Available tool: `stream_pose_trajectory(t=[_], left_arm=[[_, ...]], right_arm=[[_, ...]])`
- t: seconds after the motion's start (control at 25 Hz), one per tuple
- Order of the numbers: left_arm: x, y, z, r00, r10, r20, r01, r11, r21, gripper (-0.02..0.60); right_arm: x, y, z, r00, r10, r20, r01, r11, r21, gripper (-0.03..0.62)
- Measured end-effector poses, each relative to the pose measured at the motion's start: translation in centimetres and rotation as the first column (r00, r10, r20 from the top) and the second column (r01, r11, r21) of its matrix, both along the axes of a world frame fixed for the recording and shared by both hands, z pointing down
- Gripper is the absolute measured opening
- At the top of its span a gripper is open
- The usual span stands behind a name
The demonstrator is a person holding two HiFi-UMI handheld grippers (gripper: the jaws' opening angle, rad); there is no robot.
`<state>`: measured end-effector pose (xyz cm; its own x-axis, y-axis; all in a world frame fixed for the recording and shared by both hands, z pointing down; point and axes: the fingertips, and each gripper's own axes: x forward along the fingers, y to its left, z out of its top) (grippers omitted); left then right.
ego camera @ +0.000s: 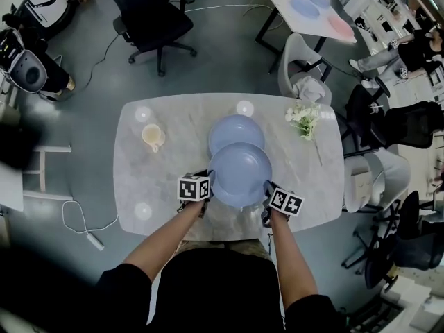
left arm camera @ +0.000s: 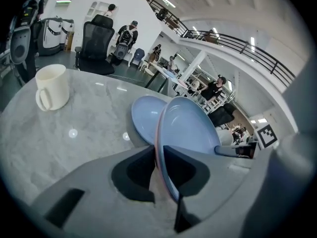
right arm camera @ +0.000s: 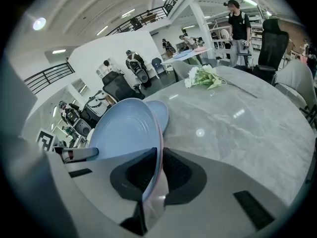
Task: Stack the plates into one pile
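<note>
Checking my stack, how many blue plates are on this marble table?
2. The near plate is gripped by the left gripper and right gripper; the far plate lies on the table beyond, partly overlapped by it. Any beneath would be hidden.

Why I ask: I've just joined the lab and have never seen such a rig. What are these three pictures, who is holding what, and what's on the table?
There is no robot here. A person holds a two-jaw gripper in each hand. The head view looks down from a camera on their head. The other two views come from cameras riding on the grippers, each looking along its own jaws. The left gripper and right gripper are clamped on opposite rims of one blue plate. A second blue plate lies just beyond it on the marble table, along with a white mug and flowers.
</note>
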<state>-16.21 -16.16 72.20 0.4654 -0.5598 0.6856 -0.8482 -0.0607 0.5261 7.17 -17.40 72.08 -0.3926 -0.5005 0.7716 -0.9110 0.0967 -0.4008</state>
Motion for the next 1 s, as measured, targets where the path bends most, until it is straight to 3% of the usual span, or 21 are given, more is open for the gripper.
stream_pose_trajectory(t=[0.56, 0.84, 1.0], left_arm=[[-2.7, -8.7, 1.9, 0.996, -0.081, 0.037, 0.082, 0.996, -0.027, 0.064], [-2.7, -12.2, 3.3, 0.99, -0.141, -0.026, 0.139, 0.988, -0.066, 0.062], [-2.6, -12.7, 4.3, 0.995, -0.103, 0.002, 0.103, 0.99, -0.099, 0.064]], right_arm=[[-3.1, -10.9, 2.8, 0.997, -0.082, -0.003, 0.082, 0.996, -0.031, 0.043], [-3.1, -15.2, 4.0, 0.994, -0.109, -0.002, 0.108, 0.993, -0.043, 0.041], [-3.2, -15.9, 4.7, 0.992, -0.123, -0.007, 0.123, 0.991, -0.062, 0.041]])
